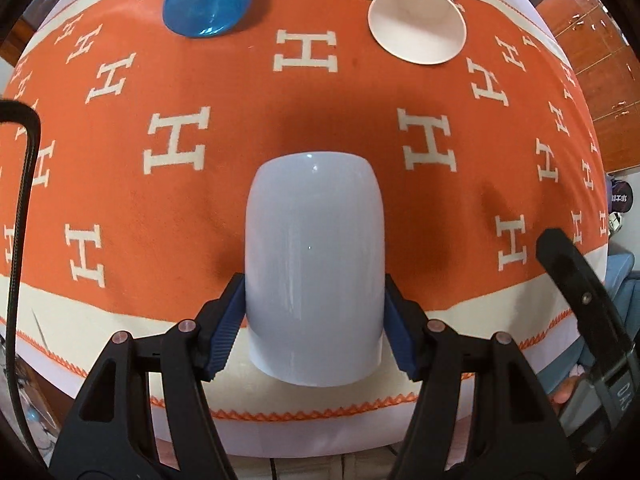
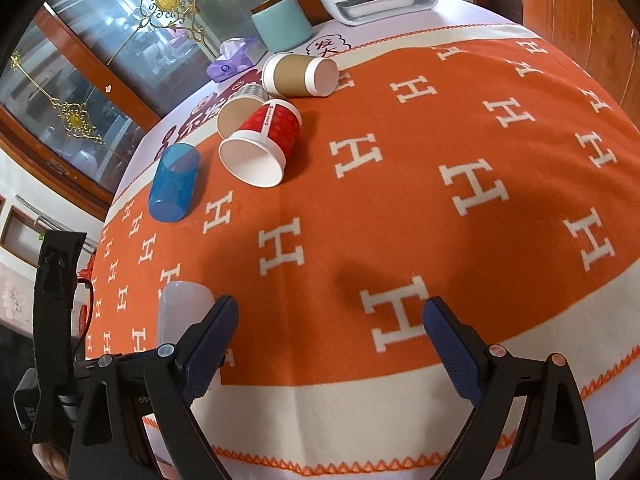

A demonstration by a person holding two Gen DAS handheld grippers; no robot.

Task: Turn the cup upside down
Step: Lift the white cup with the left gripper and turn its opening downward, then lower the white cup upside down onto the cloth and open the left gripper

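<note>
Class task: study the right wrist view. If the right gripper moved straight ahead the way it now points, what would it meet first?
Probably only the orange blanket: the right gripper is open and nothing stands between its fingers. The red paper cup lies further off, left of that line. Depth is hard to judge.

place: home dining room | glass-front cabinet (image 2: 92,80) | blanket-covered table (image 2: 400,184) | tissue box (image 2: 236,58)

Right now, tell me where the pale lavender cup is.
The pale lavender cup sits centre-bottom in the left wrist view, gripped between the left tool pads above the blanket's near cream border; the right wrist view shows it lower-left.
</note>
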